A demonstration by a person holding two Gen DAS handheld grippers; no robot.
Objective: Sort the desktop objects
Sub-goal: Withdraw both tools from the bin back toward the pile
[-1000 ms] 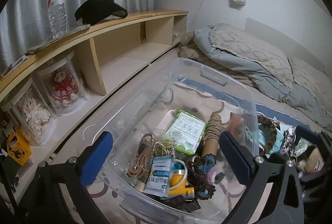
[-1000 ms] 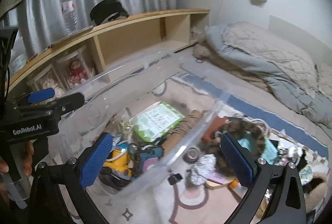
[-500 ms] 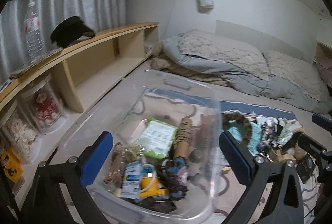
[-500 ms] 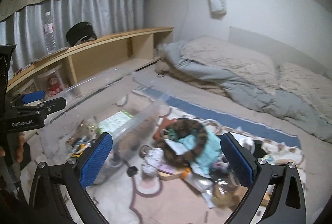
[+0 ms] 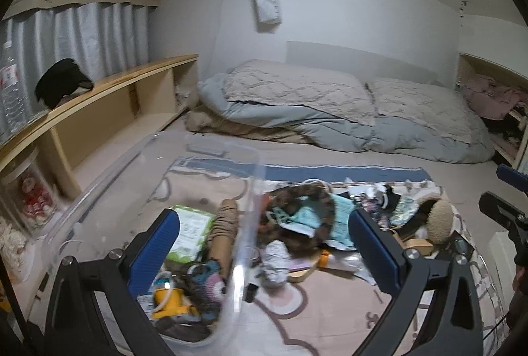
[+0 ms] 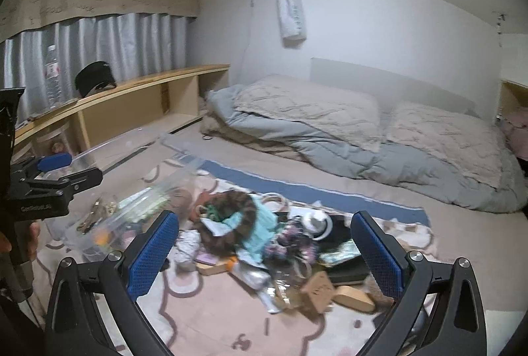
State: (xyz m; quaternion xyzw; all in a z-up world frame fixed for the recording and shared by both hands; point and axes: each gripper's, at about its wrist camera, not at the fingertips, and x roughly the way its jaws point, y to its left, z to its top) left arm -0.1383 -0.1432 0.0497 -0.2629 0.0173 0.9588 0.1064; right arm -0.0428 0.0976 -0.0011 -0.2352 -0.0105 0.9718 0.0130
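Note:
A clear plastic bin stands on the rug at the left, holding a green packet, a rope bundle and a yellow tape measure. To its right lies a loose pile with a brown braided ring over teal cloth, a white cup, wooden blocks and a furry round thing. My left gripper hangs open above the bin's right wall. My right gripper is open above the pile, holding nothing. The left gripper also shows at the left edge of the right wrist view.
A long wooden shelf runs along the left wall, carrying a water bottle and a black cap. Jars with dolls stand under it. A rumpled quilt and pillows fill the back. A side shelf stands at right.
Both cameras have swung right and pulled back. The bin has slid from centre toward the left of each view, and the loose pile now sits between the right gripper's fingers.

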